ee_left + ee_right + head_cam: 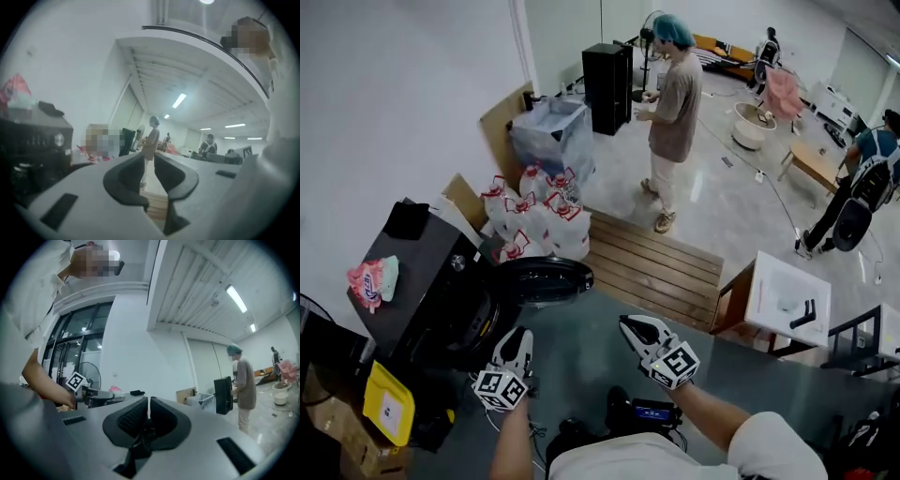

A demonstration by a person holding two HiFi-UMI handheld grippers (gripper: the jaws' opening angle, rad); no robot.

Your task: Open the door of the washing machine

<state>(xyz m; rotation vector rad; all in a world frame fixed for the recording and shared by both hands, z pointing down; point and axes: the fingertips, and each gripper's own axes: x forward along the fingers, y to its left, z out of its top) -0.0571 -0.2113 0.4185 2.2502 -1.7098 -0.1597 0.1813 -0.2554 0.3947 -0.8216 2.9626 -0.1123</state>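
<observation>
Door-opening step looks finished or close to it, by my read: the dark box-shaped washing machine [431,272] sits low at your left, and its round black glass door [542,279] juts out from the front toward the middle of the head view, swung clear of the drum mouth. Your left gripper [517,336] and right gripper [630,324] both hang close to your body, pointing out into the room, well apart from the door and touching nothing. Left tongs stand narrow, with a slim gap and nothing in it. Right tongs are pressed together, empty. If the door needs more swing, you spread the left tongs, bring them down to the door rim and hook it; otherwise nothing is left to do. Surface under you is a smooth grey floor [581,342], then a slatted wooden platform [661,267]. White plastic bags with red print [539,220] crowd beside the machine, a pink cloth [367,281] lies on its top, and a small white table [787,298] stands at right. Big open room, pale shiny floor, a person in a teal cap [675,103] standing well off.
</observation>
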